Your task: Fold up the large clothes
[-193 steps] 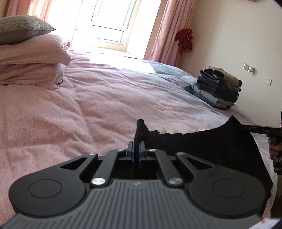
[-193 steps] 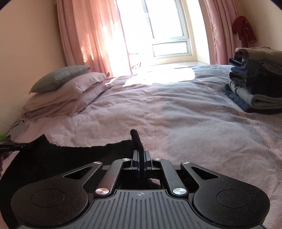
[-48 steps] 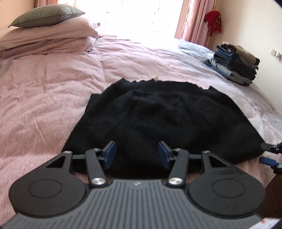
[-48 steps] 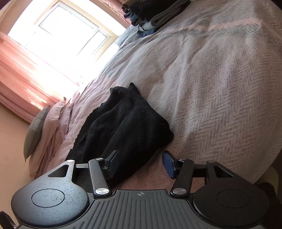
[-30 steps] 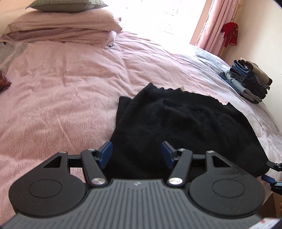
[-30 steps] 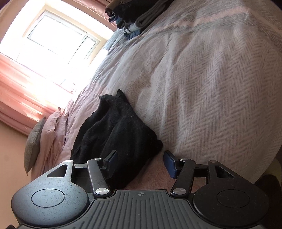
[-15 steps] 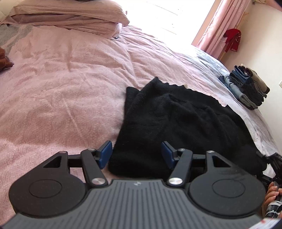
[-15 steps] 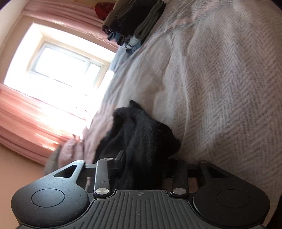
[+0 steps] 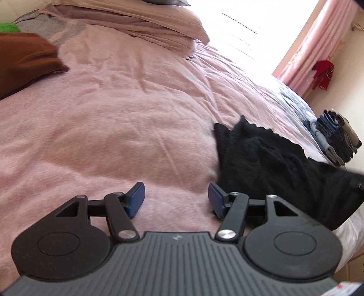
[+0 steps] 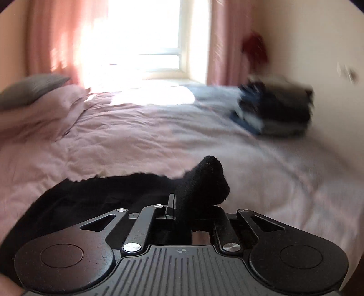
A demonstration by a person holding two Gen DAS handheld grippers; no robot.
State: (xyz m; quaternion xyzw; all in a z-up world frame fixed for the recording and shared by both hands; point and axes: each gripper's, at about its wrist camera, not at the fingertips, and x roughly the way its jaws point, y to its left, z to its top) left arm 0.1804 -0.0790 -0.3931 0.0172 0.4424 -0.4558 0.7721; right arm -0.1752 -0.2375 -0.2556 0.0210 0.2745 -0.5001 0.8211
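Right gripper (image 10: 175, 205) jaws have just closed, pinching a corner of the black sweater (image 9: 268, 159) lying on the bed (image 9: 113, 127). Left gripper (image 9: 176, 199) half open, empty, over bedding. Risk: thin pinch slips, fold collapses.

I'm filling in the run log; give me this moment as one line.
right gripper: just closed, shut on black garment | left gripper: open, nothing between | bedspread

A home bedroom: pink-quilted bed (image 9: 127, 118), stacked pillows (image 9: 145, 20), curtained window (image 10: 147, 36), folded clothes (image 10: 277, 107).
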